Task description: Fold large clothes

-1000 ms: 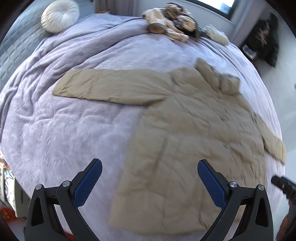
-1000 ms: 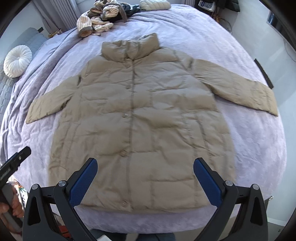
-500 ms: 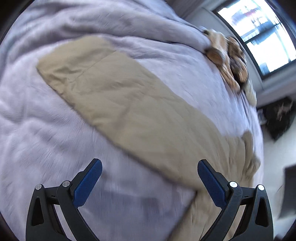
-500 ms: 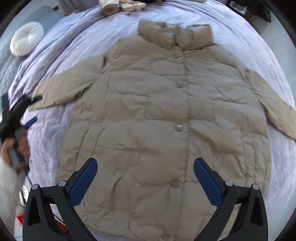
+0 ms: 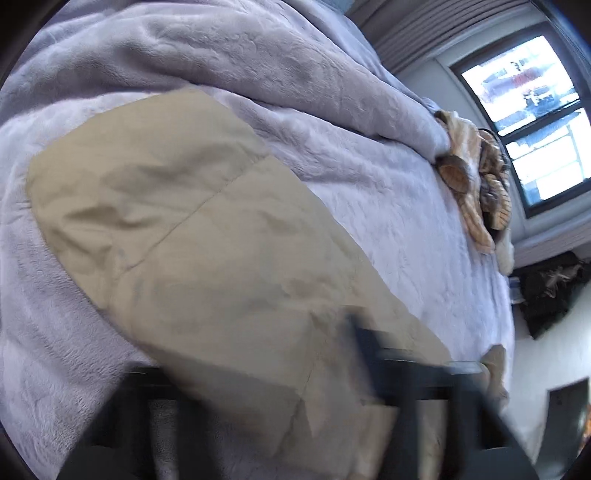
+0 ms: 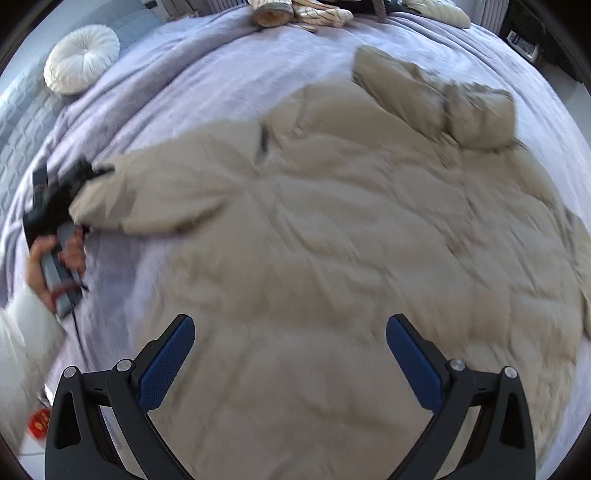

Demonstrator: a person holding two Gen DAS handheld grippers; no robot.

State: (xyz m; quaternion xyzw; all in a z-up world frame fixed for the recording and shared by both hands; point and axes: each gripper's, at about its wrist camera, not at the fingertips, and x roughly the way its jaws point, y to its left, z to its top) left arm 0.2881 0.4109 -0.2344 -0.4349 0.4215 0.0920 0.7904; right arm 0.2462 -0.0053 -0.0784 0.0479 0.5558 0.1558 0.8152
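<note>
Place: a bedroom in a home.
Bed (image 6: 229,74): big, with a soft purple blanket all over it; it fills most of both views.
Pillow (image 6: 82,58): round and white, at 10 o'clock in the right wrist view.
Window (image 5: 532,110): bright daylight, at 2 o'clock in the left wrist view.
Curtain (image 5: 410,33): gray folds, just beside the window.
Clothes pile (image 5: 476,184): striped, tan things on the far side of the bed.
Coat (image 6: 351,240): puffy and tan, spread flat on the bed.
</note>
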